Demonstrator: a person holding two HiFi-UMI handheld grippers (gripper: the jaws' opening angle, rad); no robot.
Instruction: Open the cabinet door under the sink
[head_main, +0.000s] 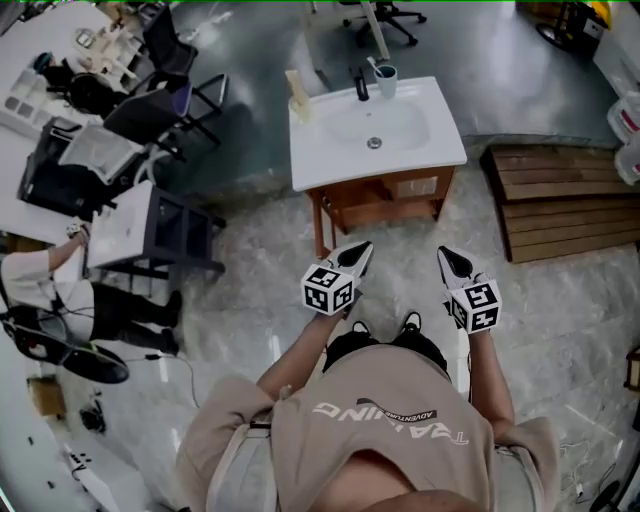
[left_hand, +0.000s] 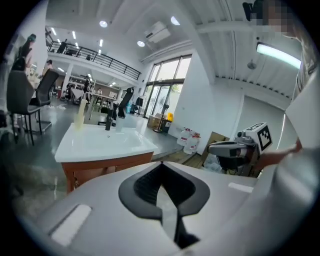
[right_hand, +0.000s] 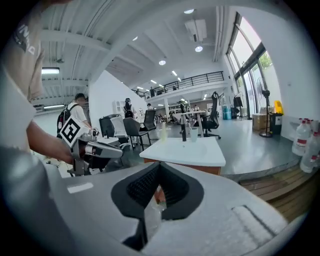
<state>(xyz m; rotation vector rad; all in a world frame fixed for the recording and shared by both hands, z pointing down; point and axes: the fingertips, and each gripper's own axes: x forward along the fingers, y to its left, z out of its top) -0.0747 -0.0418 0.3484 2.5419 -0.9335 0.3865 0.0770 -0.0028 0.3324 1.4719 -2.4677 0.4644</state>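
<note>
The sink (head_main: 375, 130) is a white basin top on a brown wooden cabinet (head_main: 385, 195), standing ahead of me on the marble floor. I cannot make out how its door stands from here. Both grippers are held up in front of my body, short of the cabinet and touching nothing. My left gripper (head_main: 362, 250) points at the cabinet's left leg, its jaws shut and empty. My right gripper (head_main: 446, 256) is level with it on the right and looks shut and empty too. In the left gripper view the cabinet front (left_hand: 100, 167) lies beyond the closed left gripper (left_hand: 161, 165).
A faucet (head_main: 361, 85), a cup (head_main: 386, 75) and a soap bottle (head_main: 298, 95) stand on the basin top. A wooden pallet (head_main: 565, 200) lies to the right. A white side unit (head_main: 125, 225), office chairs and a seated person (head_main: 60, 290) are on the left.
</note>
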